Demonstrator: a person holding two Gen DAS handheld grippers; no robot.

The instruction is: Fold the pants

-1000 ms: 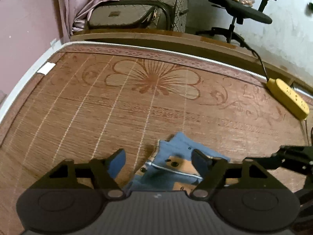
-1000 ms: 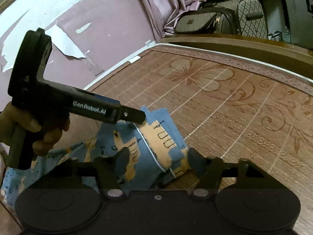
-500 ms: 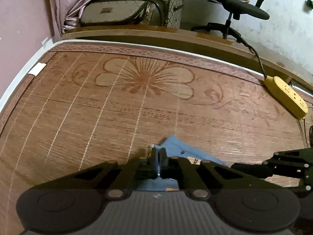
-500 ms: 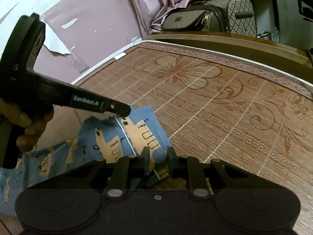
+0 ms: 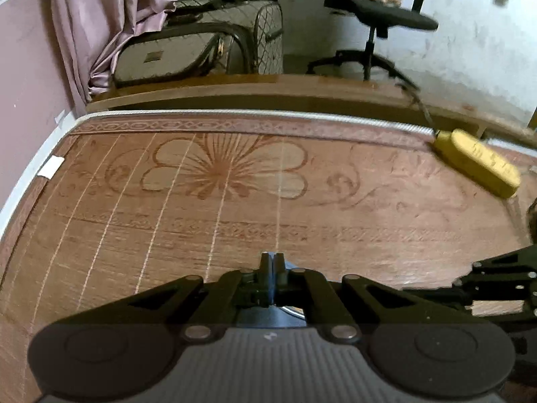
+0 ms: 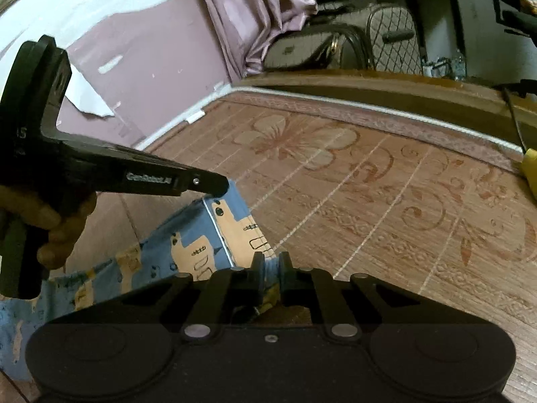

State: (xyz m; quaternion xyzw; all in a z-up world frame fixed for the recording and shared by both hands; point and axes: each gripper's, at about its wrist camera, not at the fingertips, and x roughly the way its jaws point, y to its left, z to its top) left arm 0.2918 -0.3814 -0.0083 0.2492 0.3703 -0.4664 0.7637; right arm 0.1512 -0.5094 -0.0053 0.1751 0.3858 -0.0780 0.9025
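The blue pants [image 6: 198, 235], printed with tan shapes and edged with white piping, lie on the woven mat [image 6: 369, 194] at the lower left of the right wrist view. My right gripper [image 6: 271, 265] has a fold of the cloth between its pads, and its jaws are still closing on it. My left gripper [image 6: 218, 188], held by a hand [image 6: 57, 225], pinches the pants' upper corner. In the left wrist view the left gripper [image 5: 272, 263] is shut, with only a sliver of blue cloth [image 5: 289, 266] showing behind its tips. The right gripper's body [image 5: 496, 278] sits at the right edge.
A yellow power strip [image 5: 476, 164] with its cord lies on the mat's far right corner. Beyond the wooden bed edge [image 5: 268, 87] stand patterned bags [image 5: 188, 53], a pink curtain [image 5: 94, 27] and an office chair [image 5: 379, 16]. A pink wall [image 6: 151, 67] borders the left.
Both grippers went from open to closed on the pants' edge. The left gripper then moved forward over the mat, and the cloth now shows much less in its view.
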